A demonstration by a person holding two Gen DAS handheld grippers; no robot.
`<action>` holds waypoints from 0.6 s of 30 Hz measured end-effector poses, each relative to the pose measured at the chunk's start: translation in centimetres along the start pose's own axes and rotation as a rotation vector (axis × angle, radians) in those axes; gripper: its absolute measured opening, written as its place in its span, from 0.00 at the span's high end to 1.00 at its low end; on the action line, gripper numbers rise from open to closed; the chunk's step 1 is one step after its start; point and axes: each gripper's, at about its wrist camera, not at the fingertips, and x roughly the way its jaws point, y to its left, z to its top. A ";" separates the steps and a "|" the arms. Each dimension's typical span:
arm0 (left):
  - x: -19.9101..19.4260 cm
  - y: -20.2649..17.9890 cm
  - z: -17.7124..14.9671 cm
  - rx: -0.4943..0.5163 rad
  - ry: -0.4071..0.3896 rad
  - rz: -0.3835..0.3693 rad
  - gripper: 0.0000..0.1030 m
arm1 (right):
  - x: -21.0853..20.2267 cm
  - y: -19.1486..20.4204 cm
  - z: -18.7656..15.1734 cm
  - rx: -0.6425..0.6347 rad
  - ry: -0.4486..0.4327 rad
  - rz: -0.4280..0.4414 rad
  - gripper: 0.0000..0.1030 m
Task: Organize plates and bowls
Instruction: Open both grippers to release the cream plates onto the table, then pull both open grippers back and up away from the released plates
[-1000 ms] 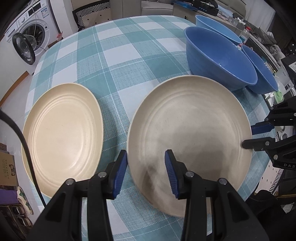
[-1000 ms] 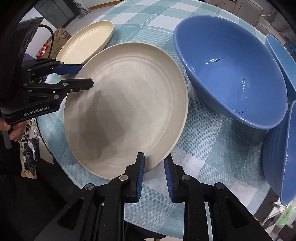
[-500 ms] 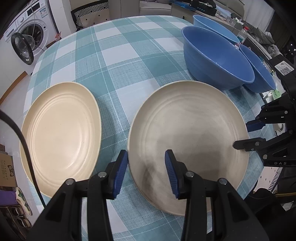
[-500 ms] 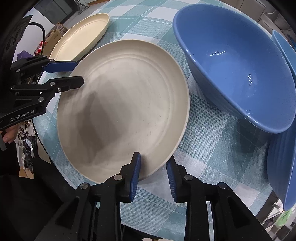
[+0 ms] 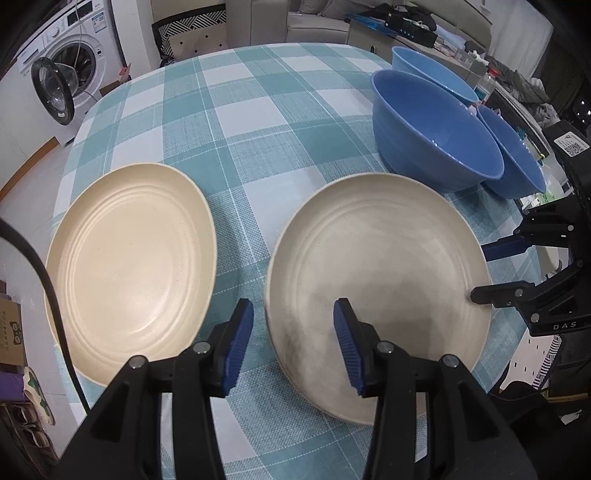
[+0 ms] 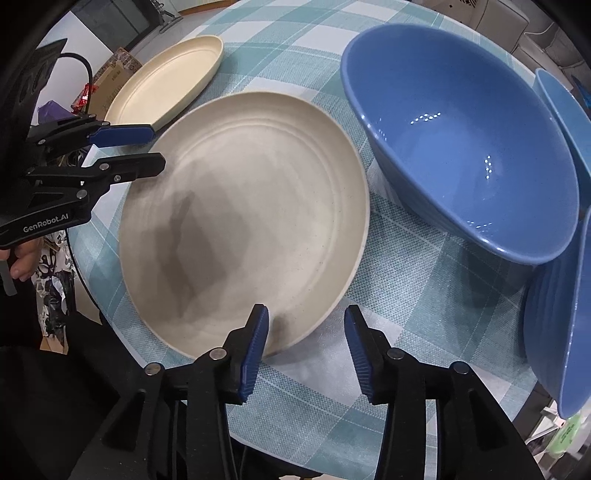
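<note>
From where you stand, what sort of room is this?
Most likely a home's living and dining space: a washing machine stands by the wall, a sofa sits behind, and plates and bowls lie on a table with a checked cloth.

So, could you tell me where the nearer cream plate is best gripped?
Probably at its thin raised rim on the near, table-edge side: the plate lies flat, so only the rim fits between fingers. The right gripper, jaws opening, already straddles it there.
</note>
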 end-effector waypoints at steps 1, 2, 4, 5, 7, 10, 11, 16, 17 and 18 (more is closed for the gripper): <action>-0.2 0.2 -0.1 -0.008 -0.008 0.002 0.49 | -0.4 -0.1 -0.1 -0.002 -0.009 0.002 0.52; -0.5 0.3 -0.2 -0.014 -0.014 0.005 0.49 | -0.8 -0.1 -0.2 -0.003 -0.019 0.005 0.50; -1.1 0.7 -0.3 -0.028 -0.031 0.009 0.47 | -1.4 -0.1 -0.3 -0.009 -0.036 0.012 0.45; -1.4 0.9 -0.4 -0.036 -0.042 0.015 0.43 | -1.7 -0.1 -0.4 -0.013 -0.045 0.017 0.40; -2.1 1.3 -0.6 -0.051 -0.067 0.027 0.39 | -2.2 0.0 -0.5 -0.020 -0.059 0.026 0.36; -2.6 2.2 -0.8 -0.083 -0.086 0.034 0.34 | -3.3 0.4 -0.2 -0.038 -0.082 0.039 0.32; -2.8 2.5 -0.9 -0.094 -0.094 0.039 0.25 | -3.4 0.9 -0.2 -0.043 -0.091 0.040 0.31; -3.8 3.1 -1.2 -0.115 -0.138 0.068 0.17 | -4.4 2.3 0.3 -0.075 -0.132 0.057 0.17; -3.9 3.2 -1.3 -0.119 -0.145 0.075 0.14 | -4.6 2.4 0.5 -0.078 -0.139 0.061 0.16; -4.1 3.2 -1.3 -0.123 -0.153 0.085 0.13 | -4.8 2.5 0.7 -0.078 -0.147 0.067 0.15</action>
